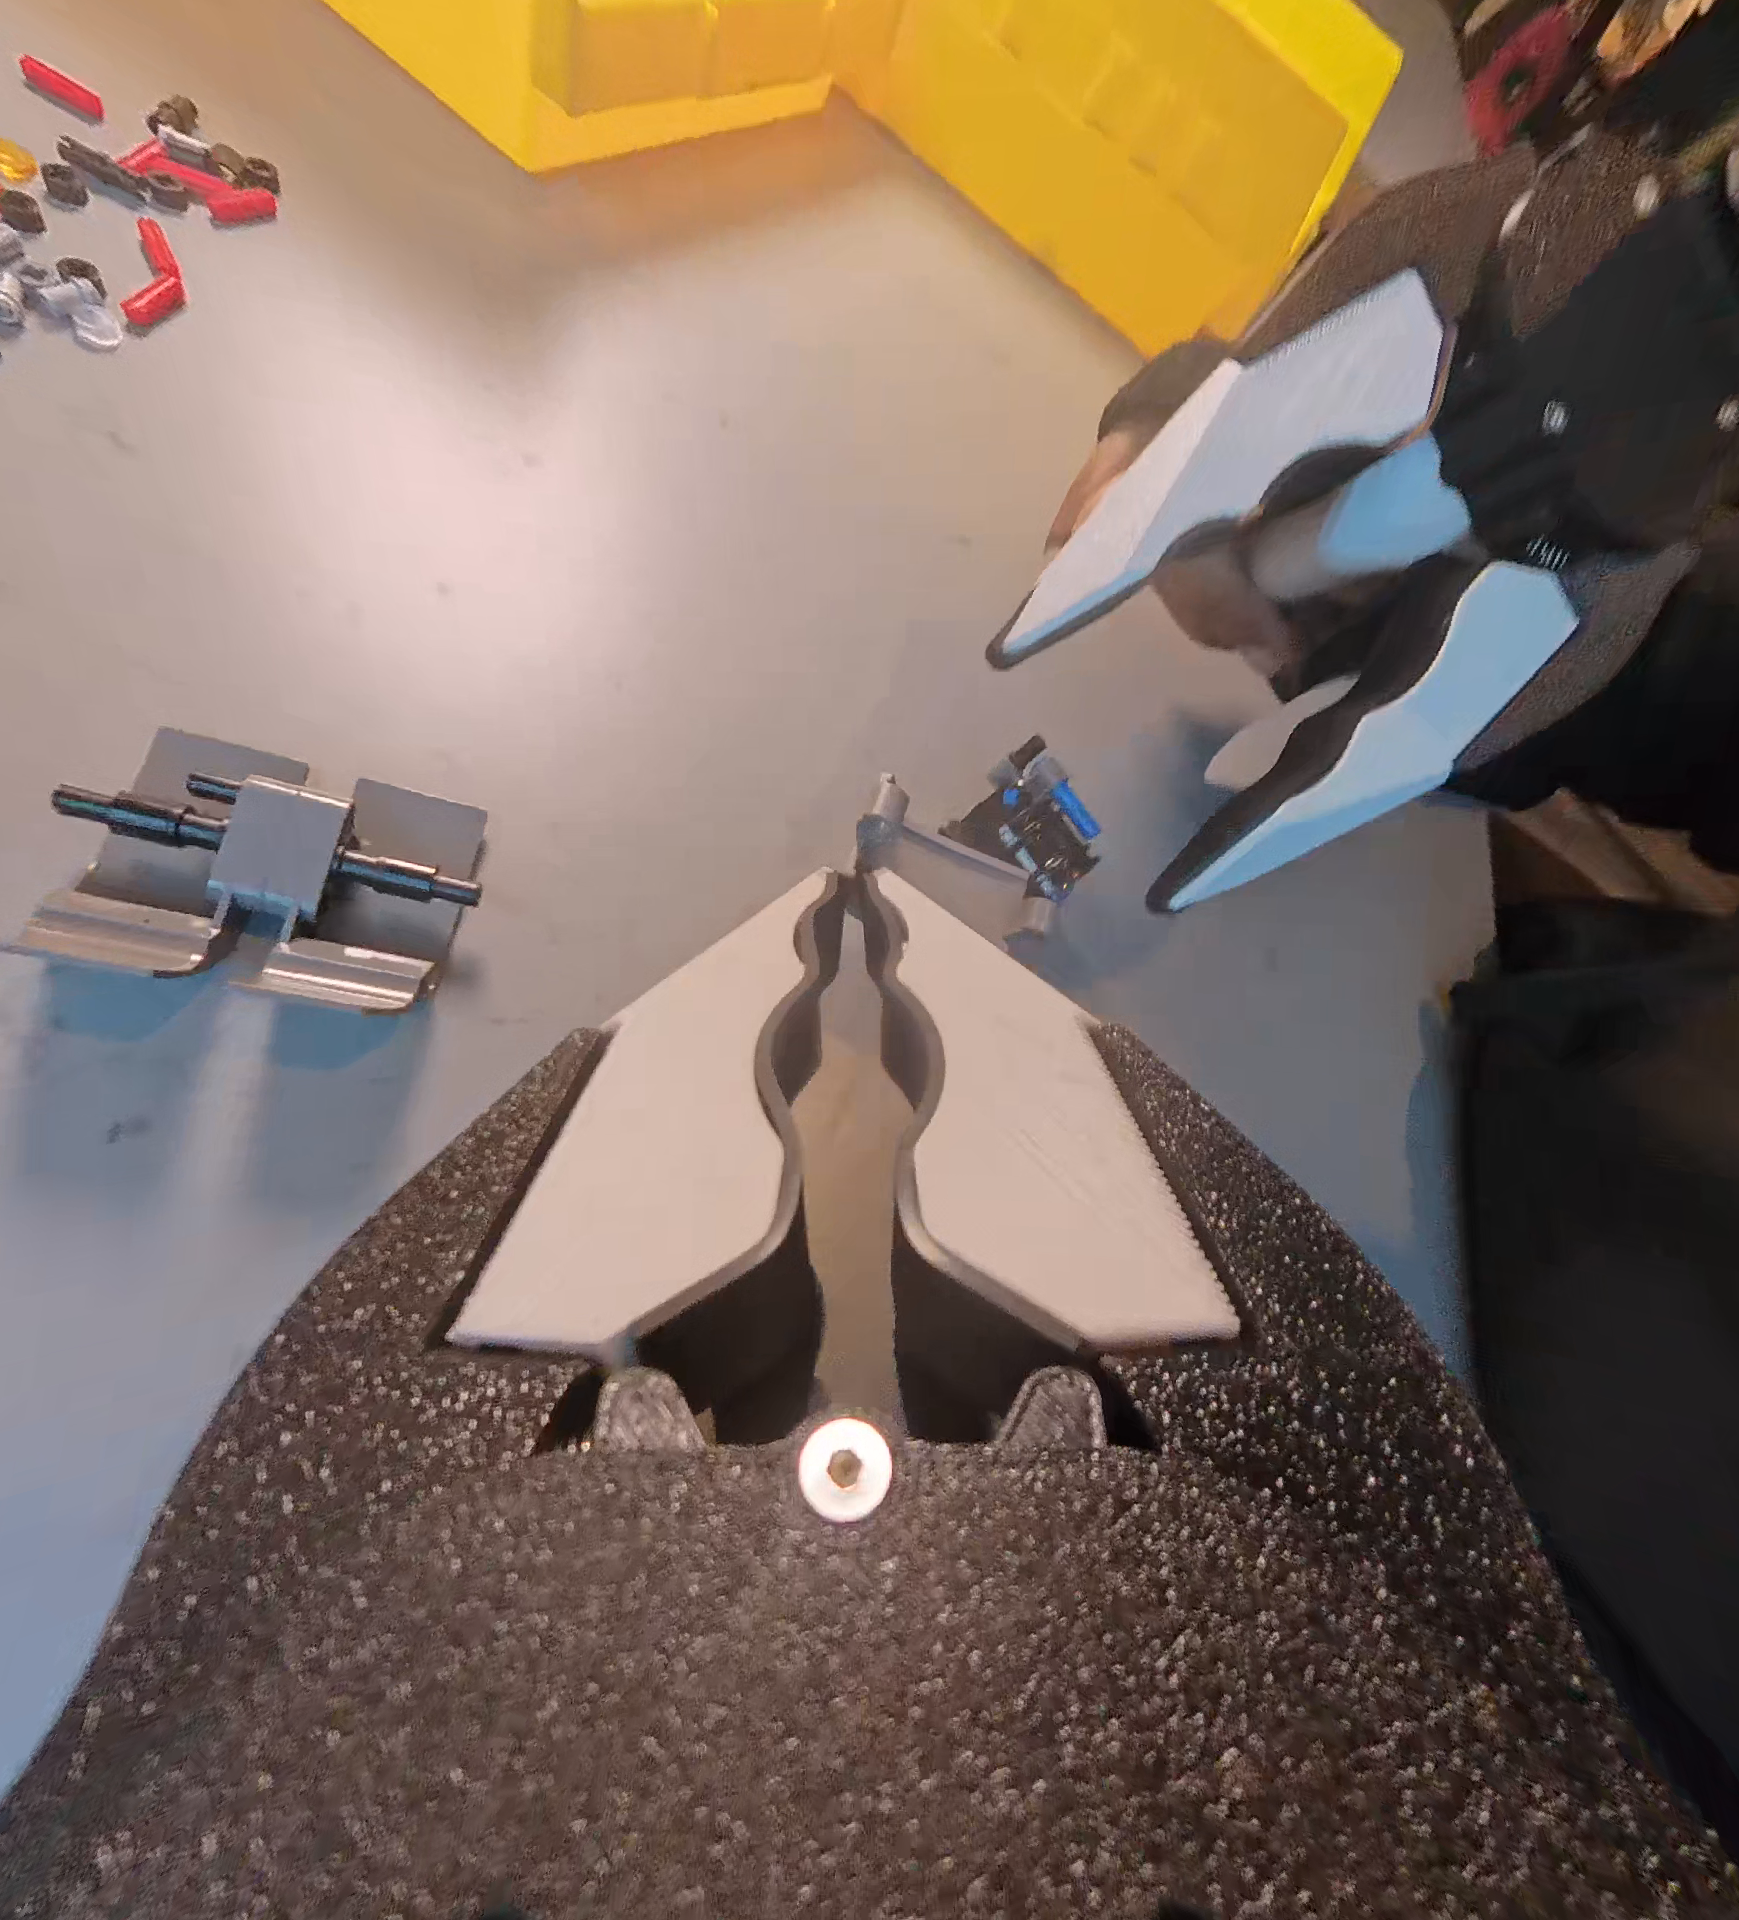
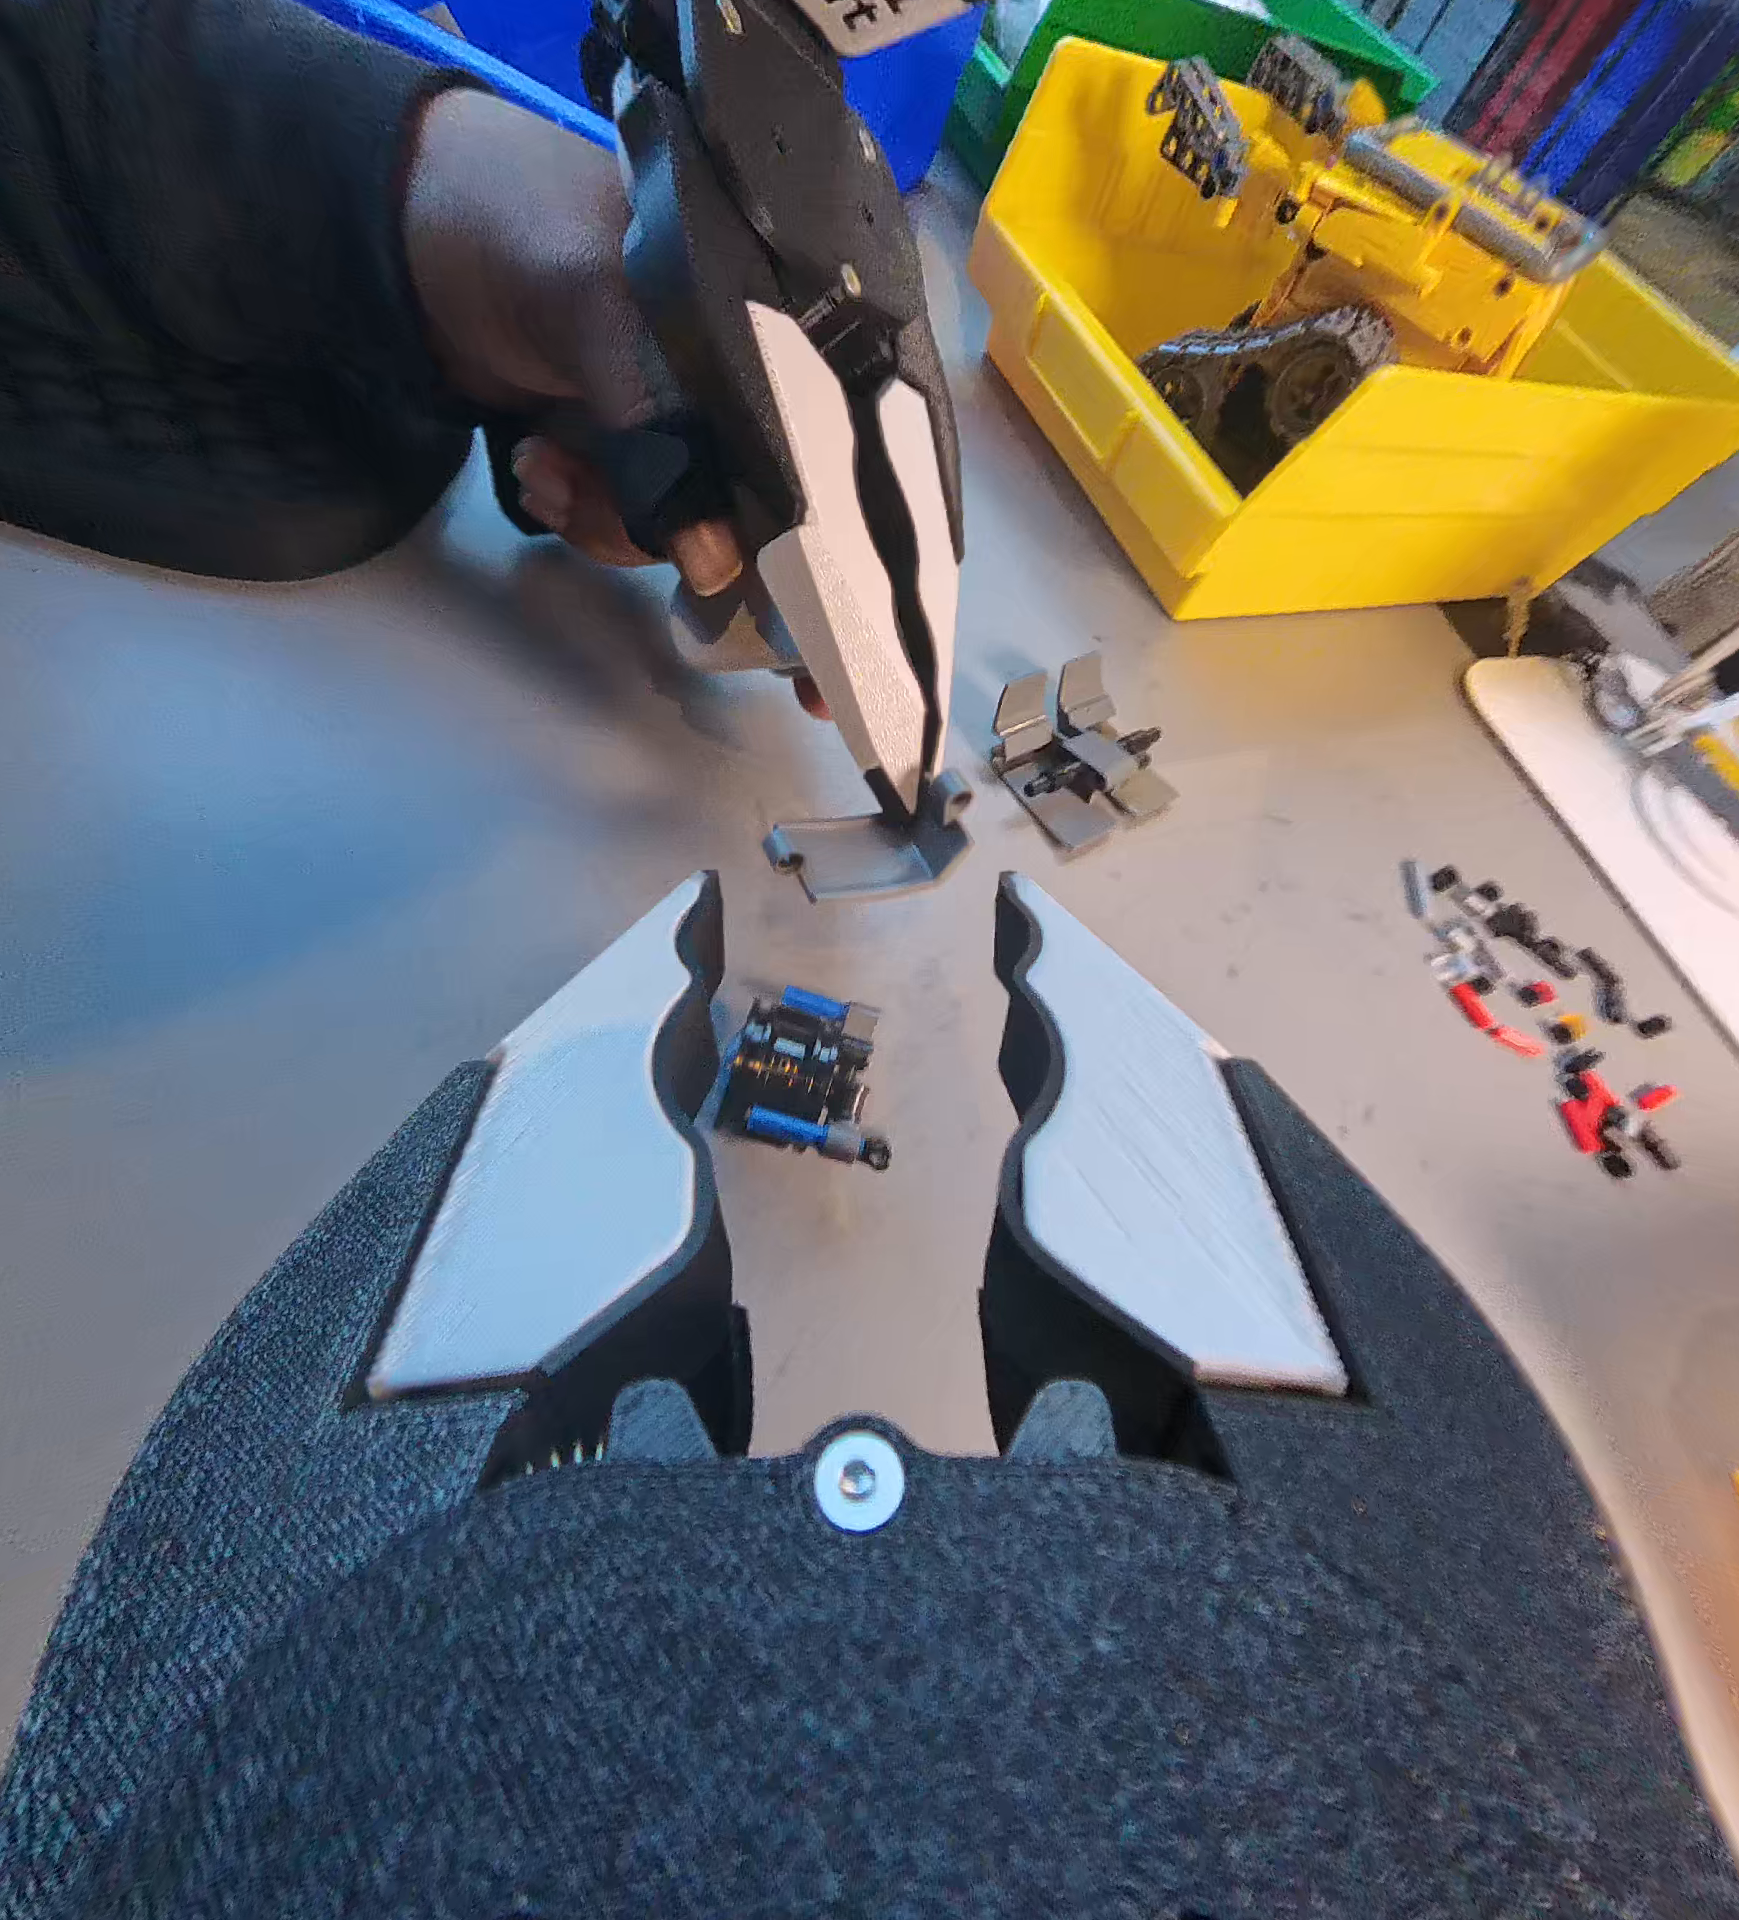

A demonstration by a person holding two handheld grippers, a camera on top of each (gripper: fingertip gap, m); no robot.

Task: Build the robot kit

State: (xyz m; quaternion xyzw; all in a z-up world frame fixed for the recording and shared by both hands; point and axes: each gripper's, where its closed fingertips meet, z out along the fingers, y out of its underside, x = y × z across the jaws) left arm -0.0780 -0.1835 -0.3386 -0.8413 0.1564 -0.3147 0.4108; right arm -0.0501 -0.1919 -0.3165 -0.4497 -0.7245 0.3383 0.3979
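Note:
My left gripper [image 1: 849, 883] is shut on the edge of a flat grey panel piece [image 1: 958, 868] with small pin holders at its corners. In the right wrist view the same gripper [image 2: 906, 800] pinches this panel [image 2: 860, 857] from above at table level. My right gripper [image 2: 860, 883] is open and empty. A small black-and-blue assembly [image 2: 803, 1070] lies on the table between its fingers, close to the left finger [image 2: 584, 1122]. In the left wrist view the open right gripper [image 1: 1081, 777] hovers just right of that assembly [image 1: 1031, 821].
A grey assembly with black axles [image 1: 252, 862] [image 2: 1073, 758] lies beyond the panel. A pile of small red, black and grey parts [image 1: 86, 208] [image 2: 1540, 1018] lies farther off. A yellow bin [image 2: 1073, 395] [image 1: 1104, 156] holds a tracked model. A white board [image 2: 1623, 831] lies at the right. About 4 cm separates my left fingertips from my right.

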